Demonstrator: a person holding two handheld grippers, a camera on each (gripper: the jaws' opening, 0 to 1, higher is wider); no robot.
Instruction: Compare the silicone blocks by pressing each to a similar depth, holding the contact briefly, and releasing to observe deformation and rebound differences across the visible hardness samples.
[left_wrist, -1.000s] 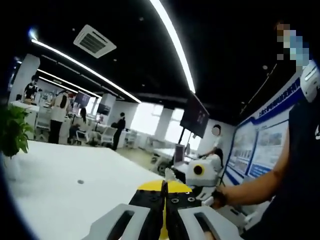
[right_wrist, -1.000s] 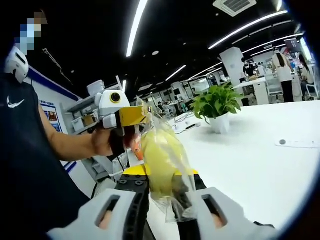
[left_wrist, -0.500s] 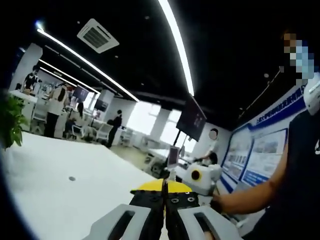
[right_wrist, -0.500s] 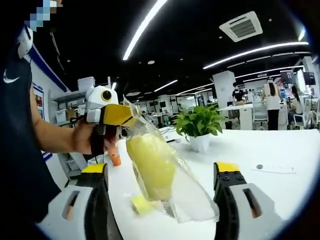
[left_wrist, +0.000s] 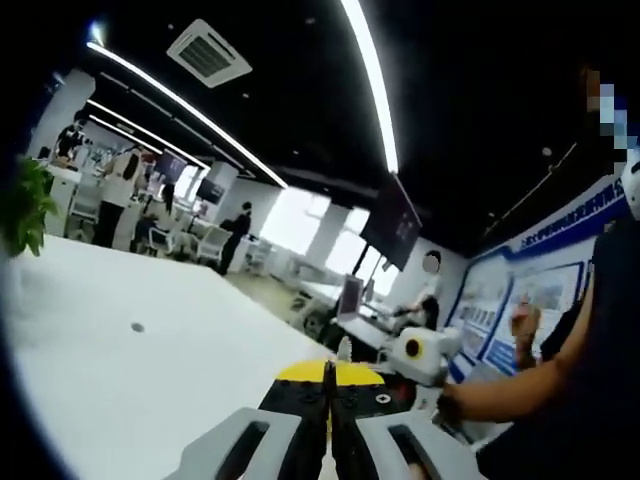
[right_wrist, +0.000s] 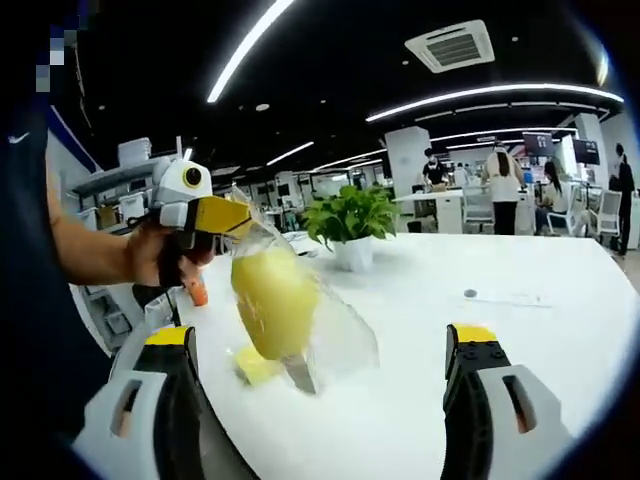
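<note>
While the left tongs (right_wrist: 222, 215) stay clenched on the top edge of a clear bag (right_wrist: 290, 300) holding a yellow block (right_wrist: 272, 302), it hangs above the white bench (right_wrist: 480, 330). Right tongs (right_wrist: 318, 345) released, jaws wide at 5 and 7 o'clock.

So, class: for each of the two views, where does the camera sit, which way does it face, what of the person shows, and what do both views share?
Left gripper view: rides the left claw, jaws together, facing across the white table toward wall posters; the person's forearm holds the right claw.
Right gripper view: rides the right claw, jaws wide apart, facing the bagged yellow block hanging from the left claw in the person's hand; potted plant behind.
Shared: the table, ceiling light strips, each other's claw.
</note>
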